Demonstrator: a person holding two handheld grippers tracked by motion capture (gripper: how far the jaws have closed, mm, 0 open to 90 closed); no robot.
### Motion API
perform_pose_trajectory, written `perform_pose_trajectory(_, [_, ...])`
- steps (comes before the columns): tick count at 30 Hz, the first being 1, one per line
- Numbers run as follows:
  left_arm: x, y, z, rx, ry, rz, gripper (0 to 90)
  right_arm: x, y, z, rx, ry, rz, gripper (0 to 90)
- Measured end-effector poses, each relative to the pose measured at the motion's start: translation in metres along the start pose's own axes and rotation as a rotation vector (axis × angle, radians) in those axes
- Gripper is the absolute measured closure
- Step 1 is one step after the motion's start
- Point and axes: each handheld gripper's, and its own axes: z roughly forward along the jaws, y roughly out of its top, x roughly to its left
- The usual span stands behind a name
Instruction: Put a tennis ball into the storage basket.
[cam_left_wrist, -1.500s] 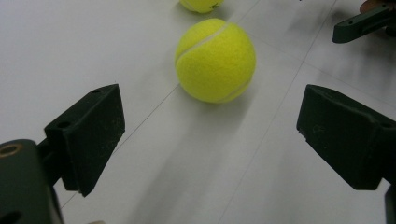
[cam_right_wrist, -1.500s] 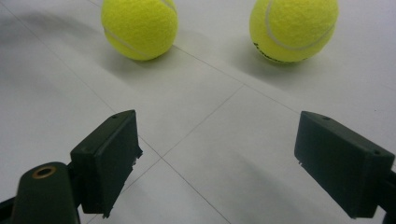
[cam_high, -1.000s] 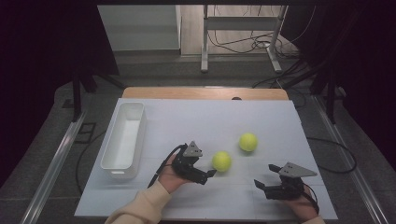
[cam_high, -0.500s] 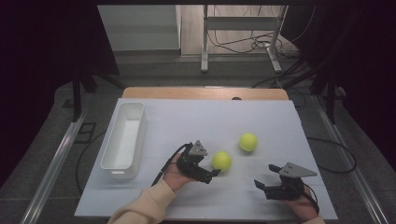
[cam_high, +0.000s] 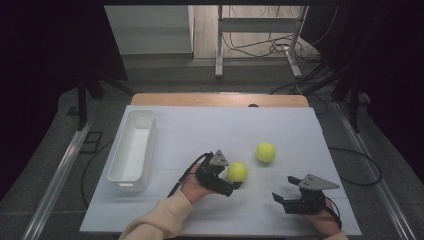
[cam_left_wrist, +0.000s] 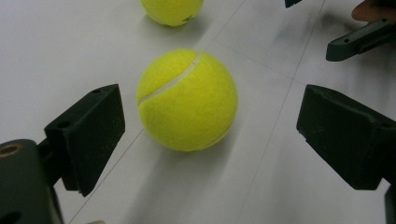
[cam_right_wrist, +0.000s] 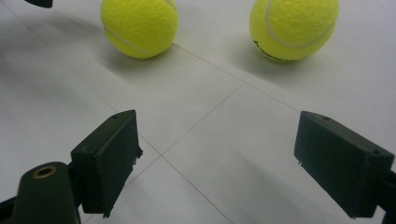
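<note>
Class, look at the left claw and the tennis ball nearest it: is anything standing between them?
Nothing visible. The left claw is open, its jaws either side of the near tennis ball, with bare white table between them. The second ball lies beyond.

The dark print on the farther tennis ball (cam_right_wrist: 293, 28) is unreadable.

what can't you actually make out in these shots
- High view: whether the left gripper touches the nearer tennis ball; too small there. The left gripper view shows the jaws apart.
- Left gripper view: the farther tennis ball is cut off by the top edge.
- Right gripper view: print on that ball is too small to read.
- High view: the white bin floor is partly hidden by its near wall.
</note>
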Motion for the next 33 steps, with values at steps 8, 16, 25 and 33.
perform_pose_trajectory(8, [-0.001, 0.007, 0.004, -0.008, -0.009, 0.006, 8.6, 0.0, 0.0, -0.001, 0.001, -0.001, 0.002, 14.6])
perform_pose_trajectory(16, [-0.002, 0.011, 0.013, 0.006, -0.023, 0.01, 8.6, -0.001, 0.0, -0.001, -0.001, 0.0, 0.004, 14.6])
perform_pose_trajectory(25, [-0.001, 0.016, 0.02, 0.011, -0.03, 0.016, 8.6, -0.001, 0.0, -0.001, 0.001, 0.003, 0.006, 14.6])
perform_pose_trajectory(33, [-0.003, 0.026, 0.028, 0.003, -0.042, 0.008, 8.6, -0.001, 0.0, -0.002, -0.005, -0.001, 0.011, 14.6])
